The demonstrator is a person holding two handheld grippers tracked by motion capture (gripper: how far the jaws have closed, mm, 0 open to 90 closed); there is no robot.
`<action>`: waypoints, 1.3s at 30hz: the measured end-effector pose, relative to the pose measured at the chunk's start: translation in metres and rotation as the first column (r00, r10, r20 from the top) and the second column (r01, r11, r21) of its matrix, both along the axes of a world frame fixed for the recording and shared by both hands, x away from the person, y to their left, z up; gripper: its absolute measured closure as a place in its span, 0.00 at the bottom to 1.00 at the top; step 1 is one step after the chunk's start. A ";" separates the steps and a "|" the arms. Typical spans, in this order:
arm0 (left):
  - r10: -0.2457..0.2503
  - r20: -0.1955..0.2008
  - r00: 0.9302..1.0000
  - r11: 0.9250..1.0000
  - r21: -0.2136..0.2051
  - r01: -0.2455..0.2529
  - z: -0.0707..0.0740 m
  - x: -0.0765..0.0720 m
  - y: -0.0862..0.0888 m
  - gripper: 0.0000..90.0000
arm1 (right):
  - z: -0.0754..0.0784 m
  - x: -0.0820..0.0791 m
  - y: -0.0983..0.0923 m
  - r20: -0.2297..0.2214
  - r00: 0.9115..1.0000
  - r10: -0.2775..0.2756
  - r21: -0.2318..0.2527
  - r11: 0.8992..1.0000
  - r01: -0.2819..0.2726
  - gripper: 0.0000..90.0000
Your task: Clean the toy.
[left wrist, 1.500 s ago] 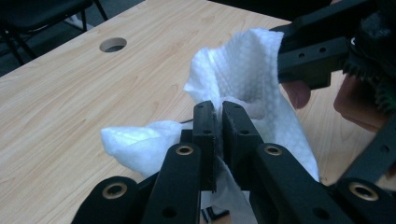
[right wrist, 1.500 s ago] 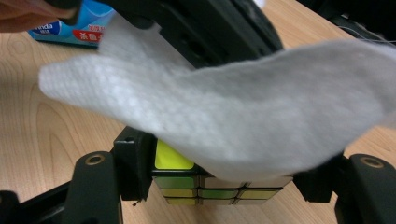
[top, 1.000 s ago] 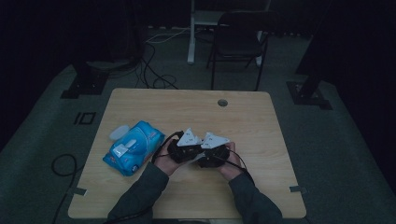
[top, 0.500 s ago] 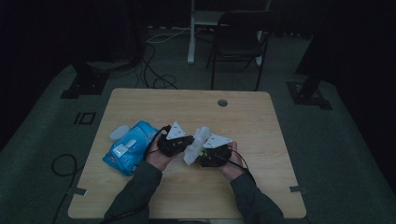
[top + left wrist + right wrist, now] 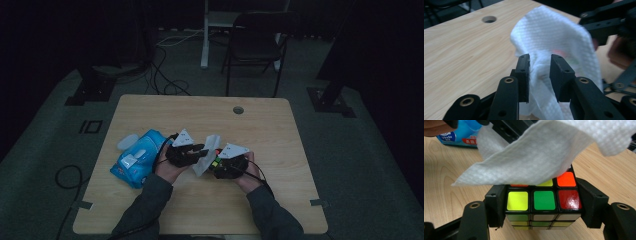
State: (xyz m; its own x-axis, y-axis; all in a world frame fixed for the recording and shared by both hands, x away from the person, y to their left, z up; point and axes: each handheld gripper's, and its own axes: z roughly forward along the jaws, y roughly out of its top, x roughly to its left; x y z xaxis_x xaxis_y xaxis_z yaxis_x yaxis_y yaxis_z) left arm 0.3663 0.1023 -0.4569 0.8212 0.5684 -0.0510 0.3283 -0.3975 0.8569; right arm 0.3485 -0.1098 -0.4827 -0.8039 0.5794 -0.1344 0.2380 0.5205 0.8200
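Now the right hand-held gripper (image 5: 544, 205) pinches a colourful puzzle cube (image 5: 544, 201) showing yellow, green and red squares. The left hand-held gripper (image 5: 539, 73), its jaws just opening, stands spread around a white textured wipe (image 5: 556, 40) draped over the cube.

It looks like a dark recording studio or lab: black stands (image 5: 92, 85), loose cables (image 5: 165, 75) on grey floor (image 5: 360, 165), one wooden desk (image 5: 200, 110).

A pale wooden desk (image 5: 150, 210) with rounded corners stands on dark floor (image 5: 45, 200). Near its far edge, toward one o'clock from the middle, is a small round cable hole (image 5: 238, 110). At about nine o'clock a blue pack of wipes (image 5: 135, 161) lies flat on the wood, a small pale lid-like piece (image 5: 127, 141) just beside its far end.
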 end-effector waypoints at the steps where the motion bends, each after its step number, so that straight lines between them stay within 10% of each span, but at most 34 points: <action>1: -0.008 -0.008 1.000 1.000 0.001 0.008 0.000 0.000 -0.001 0.76 | 0.000 0.000 0.000 0.000 1.000 -0.001 0.001 1.000 0.001 0.38; 11: 0.017 -0.004 1.000 1.000 0.024 -0.017 -0.003 0.003 0.000 0.97 | 0.000 -0.003 0.000 0.006 1.000 0.030 0.012 0.999 -0.030 0.38; 39: 0.020 -0.055 0.998 0.995 0.094 -0.014 -0.021 0.006 -0.001 0.98 | 0.010 -0.001 -0.009 0.005 1.000 0.023 0.080 0.997 -0.023 0.38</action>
